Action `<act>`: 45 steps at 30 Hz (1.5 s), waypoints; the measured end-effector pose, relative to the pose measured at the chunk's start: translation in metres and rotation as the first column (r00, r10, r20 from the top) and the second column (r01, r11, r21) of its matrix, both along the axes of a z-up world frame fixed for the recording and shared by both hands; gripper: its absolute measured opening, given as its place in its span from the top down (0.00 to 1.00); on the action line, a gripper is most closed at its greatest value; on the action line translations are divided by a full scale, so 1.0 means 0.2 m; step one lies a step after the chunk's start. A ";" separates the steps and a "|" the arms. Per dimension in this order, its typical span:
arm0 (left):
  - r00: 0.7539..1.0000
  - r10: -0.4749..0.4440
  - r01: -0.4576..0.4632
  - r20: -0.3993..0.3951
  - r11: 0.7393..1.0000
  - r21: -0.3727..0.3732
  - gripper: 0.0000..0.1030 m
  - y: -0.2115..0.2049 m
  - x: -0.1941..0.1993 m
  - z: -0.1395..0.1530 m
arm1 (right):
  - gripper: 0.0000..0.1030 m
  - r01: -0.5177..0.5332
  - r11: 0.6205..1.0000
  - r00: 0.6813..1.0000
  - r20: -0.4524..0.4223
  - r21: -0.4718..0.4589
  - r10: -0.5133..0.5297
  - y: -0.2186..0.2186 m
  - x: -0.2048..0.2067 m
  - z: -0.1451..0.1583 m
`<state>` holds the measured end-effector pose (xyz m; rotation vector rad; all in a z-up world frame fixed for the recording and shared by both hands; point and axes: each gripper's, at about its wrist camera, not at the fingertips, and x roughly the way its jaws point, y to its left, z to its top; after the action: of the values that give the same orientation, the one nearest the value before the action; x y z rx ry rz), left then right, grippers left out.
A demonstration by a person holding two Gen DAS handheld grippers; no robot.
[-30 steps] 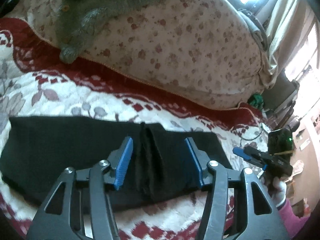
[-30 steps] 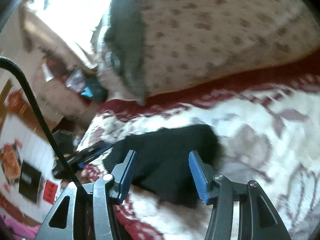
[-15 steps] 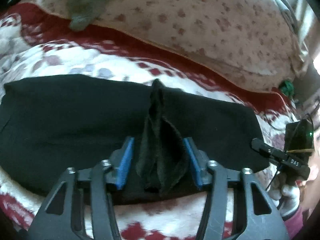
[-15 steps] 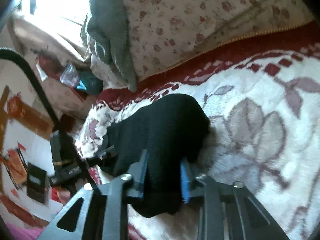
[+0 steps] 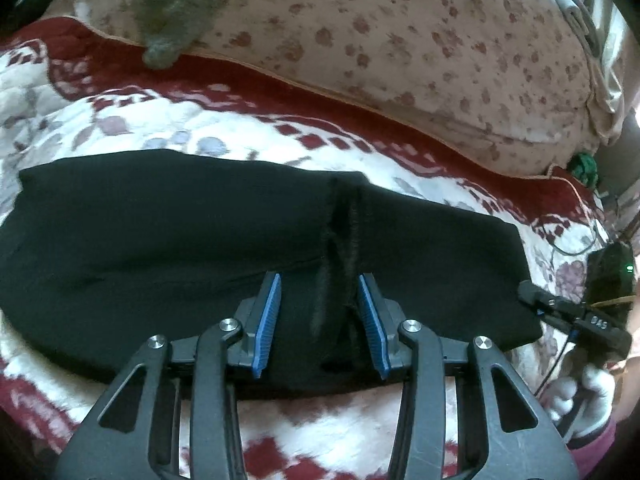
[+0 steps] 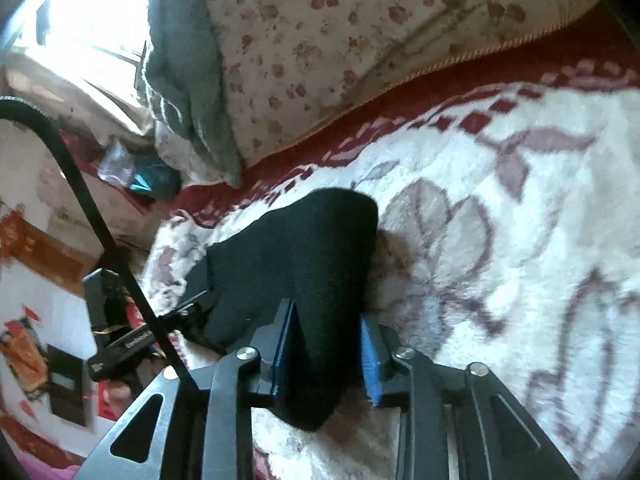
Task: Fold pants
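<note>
The black pants [image 5: 160, 232] lie in a long folded strip across the red and white flowered blanket [image 5: 120, 128]. My left gripper [image 5: 318, 292] straddles a raised pleat of the pants at their near edge, its blue pads [image 5: 269, 312] a little apart around the cloth. My right gripper [image 6: 326, 320] is shut on the end of the pants [image 6: 304, 248], which bunch up between its pads. In the left wrist view the right gripper [image 5: 560, 312] shows at the pants' right end.
A large flowered pillow [image 5: 400, 40] with a grey-green garment [image 5: 180, 8] on it lies behind the pants. The bed edge and room clutter are at the far right in the left wrist view, where a gloved hand [image 5: 580, 400] holds the right gripper.
My right gripper closed on the end of the pants. My left gripper dropped to the pants' near edge and its jaws narrowed around a raised pleat.
</note>
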<state>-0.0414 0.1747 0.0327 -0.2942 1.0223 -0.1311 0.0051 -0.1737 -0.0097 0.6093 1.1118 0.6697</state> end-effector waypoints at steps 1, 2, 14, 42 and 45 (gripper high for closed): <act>1.000 0.018 -0.018 0.003 1.000 0.008 0.61 0.03 -0.02 0.01 | 0.67 0.015 0.999 1.000 0.019 -0.046 -0.014 -0.01 -0.01 0.05; 1.000 0.030 -0.030 0.004 1.000 0.008 0.61 0.05 -0.03 0.01 | 0.67 0.024 0.998 0.999 0.039 -0.065 -0.022 -0.02 -0.02 0.08; 0.978 0.209 -0.206 0.013 0.971 -0.122 0.52 0.35 -0.27 0.08 | 0.60 -0.133 0.991 0.973 0.187 -0.010 0.132 0.32 -0.04 0.33; 0.780 0.622 -0.606 -0.077 0.718 -0.341 0.45 0.95 -0.48 -0.15 | 0.46 -0.623 0.713 0.668 0.255 -0.323 0.699 2.07 0.20 0.29; 0.778 0.624 -0.599 -0.064 0.707 -0.376 0.35 0.96 -0.47 -0.16 | 0.46 -0.648 0.660 0.622 0.236 -0.380 0.747 2.22 0.22 0.26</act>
<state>-0.1347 0.3671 0.0004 -0.9704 0.7758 0.2765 0.0483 0.2698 0.0417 -0.2394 1.0318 1.2435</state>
